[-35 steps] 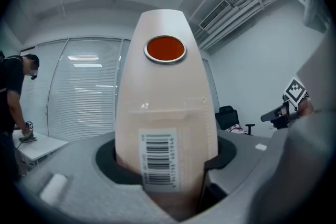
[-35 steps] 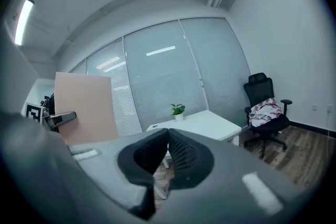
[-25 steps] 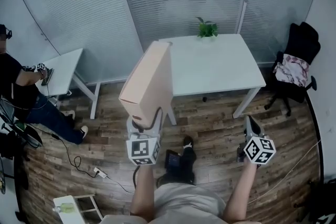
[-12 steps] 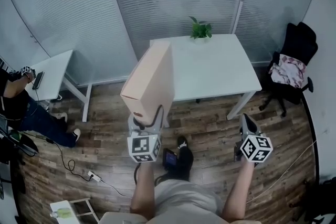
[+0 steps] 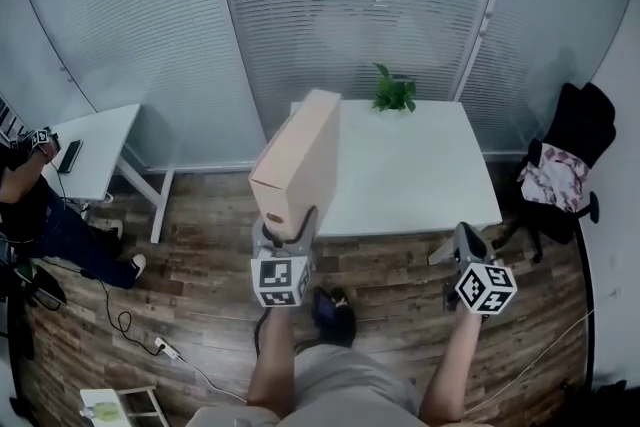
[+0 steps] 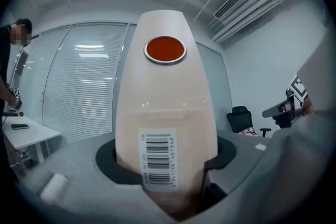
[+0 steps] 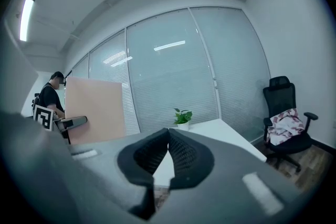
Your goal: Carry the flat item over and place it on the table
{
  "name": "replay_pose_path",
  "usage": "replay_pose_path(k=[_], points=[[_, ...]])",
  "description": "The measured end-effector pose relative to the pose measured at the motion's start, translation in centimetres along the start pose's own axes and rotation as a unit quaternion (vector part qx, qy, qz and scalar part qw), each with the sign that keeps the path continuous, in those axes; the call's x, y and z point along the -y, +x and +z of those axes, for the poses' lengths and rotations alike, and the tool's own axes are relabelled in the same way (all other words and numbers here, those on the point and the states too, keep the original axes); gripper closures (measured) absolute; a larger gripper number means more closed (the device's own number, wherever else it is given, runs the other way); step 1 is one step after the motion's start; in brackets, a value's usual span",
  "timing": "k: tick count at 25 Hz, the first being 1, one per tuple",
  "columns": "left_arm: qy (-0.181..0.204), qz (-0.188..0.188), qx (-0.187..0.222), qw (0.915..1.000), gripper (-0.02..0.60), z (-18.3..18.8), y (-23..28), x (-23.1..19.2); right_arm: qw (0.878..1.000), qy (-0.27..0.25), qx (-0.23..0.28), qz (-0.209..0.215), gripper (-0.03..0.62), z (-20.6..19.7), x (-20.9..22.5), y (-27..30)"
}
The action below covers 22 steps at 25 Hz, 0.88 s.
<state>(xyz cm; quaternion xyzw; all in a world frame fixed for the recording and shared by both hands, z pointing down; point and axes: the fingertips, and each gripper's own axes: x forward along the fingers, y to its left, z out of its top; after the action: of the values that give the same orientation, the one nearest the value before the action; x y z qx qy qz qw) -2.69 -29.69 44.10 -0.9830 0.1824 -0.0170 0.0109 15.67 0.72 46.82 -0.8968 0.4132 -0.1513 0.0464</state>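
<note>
One end of the flat box (image 5: 298, 155) is pinched in my left gripper (image 5: 284, 233); it looks stiff, light, tippy. My right gripper (image 5: 466, 247) is closed on nothing.

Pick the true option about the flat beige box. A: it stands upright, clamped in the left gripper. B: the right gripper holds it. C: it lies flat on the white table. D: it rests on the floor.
A: the left gripper is shut on the lower end of the box, which rises upright above it; the right gripper is shut and empty.
</note>
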Motion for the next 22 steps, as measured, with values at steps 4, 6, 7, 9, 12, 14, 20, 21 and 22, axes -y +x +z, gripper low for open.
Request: replay_pose_path(k=[4,6,7,9,12,14,20,21,22], points=[[-0.031,0.002,0.020,0.9993,0.278,1.8,5.1,-0.5,1.000,-0.014,-0.002,-0.001,0.592,2.6,1.5,3.7],[-0.045,-0.006,0.020,0.9988,0.278,1.5,7.4,-0.2,1.000,-0.018,-0.007,-0.005,0.592,3.2,2.3,5.2],[-0.051,-0.011,0.019,0.9985,0.278,1.2,8.7,-0.1,1.000,-0.021,-0.010,-0.007,0.592,3.5,2.7,6.1],[-0.064,-0.020,0.014,0.9976,0.278,0.6,11.0,0.1,0.999,-0.023,-0.018,-0.013,0.592,4.0,3.3,7.9],[-0.088,-0.035,0.001,0.9955,0.278,-0.5,14.1,1.1,0.999,-0.016,-0.016,-0.025,0.592,5.1,4.1,10.5],[-0.099,-0.042,-0.003,0.9942,0.279,-1.3,15.8,1.5,1.000,-0.016,-0.006,-0.022,0.592,5.9,3.9,12.5],[-0.142,-0.041,-0.009,0.9890,0.281,-3.1,19.9,0.6,0.998,-0.055,-0.025,0.016,0.592,7.0,2.2,20.0],[-0.143,-0.040,-0.011,0.9888,0.281,-3.3,20.3,0.3,0.998,-0.056,-0.028,0.021,0.592,7.0,1.8,21.0],[-0.144,-0.039,-0.013,0.9888,0.281,-3.4,20.8,0.0,0.998,-0.056,-0.029,0.025,0.592,7.0,1.5,21.9]])
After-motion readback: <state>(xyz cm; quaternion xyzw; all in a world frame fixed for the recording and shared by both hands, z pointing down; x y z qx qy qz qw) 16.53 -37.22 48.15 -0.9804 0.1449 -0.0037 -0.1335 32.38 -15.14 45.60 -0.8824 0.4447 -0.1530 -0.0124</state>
